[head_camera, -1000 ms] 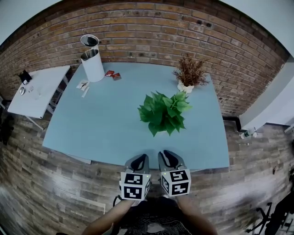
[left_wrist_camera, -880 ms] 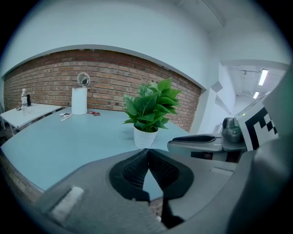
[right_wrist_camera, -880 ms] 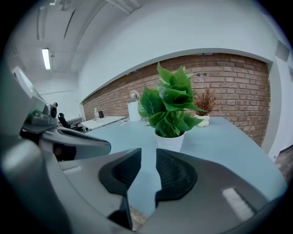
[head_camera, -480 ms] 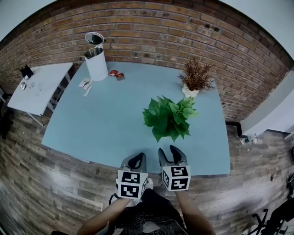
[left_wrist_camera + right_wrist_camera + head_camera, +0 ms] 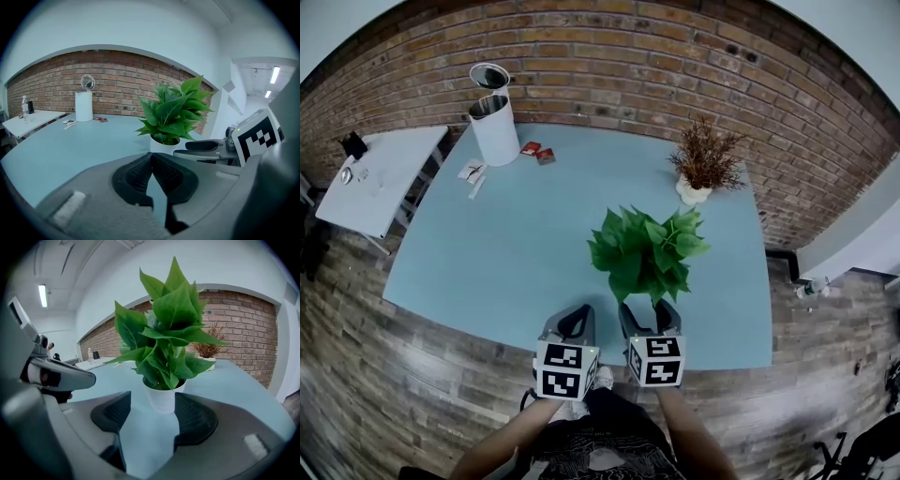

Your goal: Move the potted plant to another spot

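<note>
Right gripper view showed the approach: right gripper (image 5: 647, 314) jaws just opening, nothing yet between them, potted plant (image 5: 161, 380) at twelve o'clock; left gripper (image 5: 570, 323) jaws together; next move probably needed a straddle of the pot.

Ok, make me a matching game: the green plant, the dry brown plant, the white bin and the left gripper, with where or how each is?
1 green potted plant
2 dried brown plant
3 white bin
4 left gripper

A table, far left corner
B jaws shut, empty
C just ahead of the right gripper
D table, far right corner

Pairs: 1-C, 2-D, 3-A, 4-B.

The right gripper's jaws have just been opening; the pot lines up with their gap, untouched.
</note>
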Available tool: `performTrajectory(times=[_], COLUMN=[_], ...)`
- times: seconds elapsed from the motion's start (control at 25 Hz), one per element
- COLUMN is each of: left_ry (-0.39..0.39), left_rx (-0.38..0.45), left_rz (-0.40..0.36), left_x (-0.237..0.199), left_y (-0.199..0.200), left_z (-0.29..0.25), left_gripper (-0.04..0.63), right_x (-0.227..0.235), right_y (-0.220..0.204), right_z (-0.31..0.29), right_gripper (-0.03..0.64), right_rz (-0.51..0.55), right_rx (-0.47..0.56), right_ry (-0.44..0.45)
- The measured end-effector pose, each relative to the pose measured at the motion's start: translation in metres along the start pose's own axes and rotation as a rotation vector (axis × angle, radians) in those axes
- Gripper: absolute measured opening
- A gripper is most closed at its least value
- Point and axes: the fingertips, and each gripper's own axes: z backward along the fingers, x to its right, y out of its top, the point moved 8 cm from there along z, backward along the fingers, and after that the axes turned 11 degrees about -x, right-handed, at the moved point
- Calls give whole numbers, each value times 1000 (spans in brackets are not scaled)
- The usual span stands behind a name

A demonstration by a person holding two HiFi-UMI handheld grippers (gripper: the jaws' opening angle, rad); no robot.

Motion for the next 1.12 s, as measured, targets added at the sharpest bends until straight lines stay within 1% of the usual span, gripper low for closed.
performTrajectory(times=[0.24, 0.52, 0.8, 1.12], left_ry=[30, 66, 101, 143], left_rx=[-6, -15, -29, -30], left_rz=[15, 33, 48, 57], left_x=[-10, -20, -26, -29], left_y=[10, 19, 24, 25], left_z=[-12, -25, -36, -43], left_gripper=[-3, -3, -3, -2], right_x=[8, 15, 22, 26], right_y=[4, 7, 14, 11], right_z=[-23, -49, -66, -83], right_gripper=[376, 450, 485, 489], right_rz=[6, -6, -19, -25], right_rx=[-16, -6, -25, -28], right_ry=[16, 12, 14, 36])
